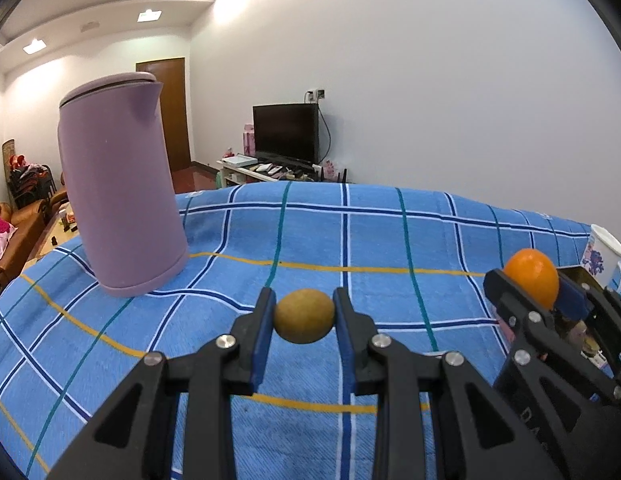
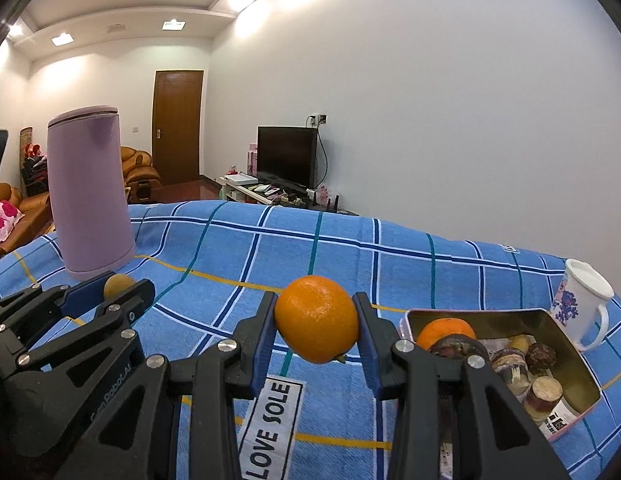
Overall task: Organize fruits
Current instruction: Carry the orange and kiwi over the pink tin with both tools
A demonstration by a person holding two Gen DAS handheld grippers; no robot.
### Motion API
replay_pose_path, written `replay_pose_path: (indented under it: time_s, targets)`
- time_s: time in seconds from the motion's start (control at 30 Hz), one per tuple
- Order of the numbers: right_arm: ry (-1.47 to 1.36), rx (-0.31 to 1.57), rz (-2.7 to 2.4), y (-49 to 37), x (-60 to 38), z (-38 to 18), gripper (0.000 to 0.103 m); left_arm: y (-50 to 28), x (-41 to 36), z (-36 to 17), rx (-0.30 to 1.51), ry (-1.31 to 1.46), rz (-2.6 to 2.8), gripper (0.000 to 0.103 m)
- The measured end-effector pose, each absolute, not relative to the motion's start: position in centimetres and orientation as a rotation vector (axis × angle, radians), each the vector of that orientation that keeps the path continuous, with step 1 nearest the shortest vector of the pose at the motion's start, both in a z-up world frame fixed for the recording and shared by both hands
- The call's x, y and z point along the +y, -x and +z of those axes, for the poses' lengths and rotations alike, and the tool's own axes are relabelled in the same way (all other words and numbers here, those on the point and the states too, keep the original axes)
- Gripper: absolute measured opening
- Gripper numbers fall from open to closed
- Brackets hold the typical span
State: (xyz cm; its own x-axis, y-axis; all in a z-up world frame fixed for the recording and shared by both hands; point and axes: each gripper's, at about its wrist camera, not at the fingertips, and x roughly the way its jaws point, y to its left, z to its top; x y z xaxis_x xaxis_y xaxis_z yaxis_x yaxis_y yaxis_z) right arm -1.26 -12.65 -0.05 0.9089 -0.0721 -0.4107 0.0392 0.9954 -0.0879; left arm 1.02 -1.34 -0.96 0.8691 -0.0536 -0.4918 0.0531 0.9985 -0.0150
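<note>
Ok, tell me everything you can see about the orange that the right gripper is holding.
The orange is round, bright, with finely dimpled peel and a small greenish stem nub at its lower right. It hangs clear of the blue checked cloth, clamped on both sides by the blue pads of the right gripper. It sits just left of the open tin, which already holds another orange.

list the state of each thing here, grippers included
left gripper: shut on the small brown fruit, off the cloth
right gripper: shut on the orange, lifted
tin box: open, an orange and snacks inside
purple kettle: upright, lid closed
mug: upright, beside the tin
</note>
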Motion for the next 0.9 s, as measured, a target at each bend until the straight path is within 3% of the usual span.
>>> replay_pose_path:
  time_s: [0.9]
  targets:
    - [0.100, 0.403, -0.091, 4.3, -16.8, 0.3, 0.040, 1.7, -5.9, -0.6, 0.497, -0.044, -0.120, 0.031]
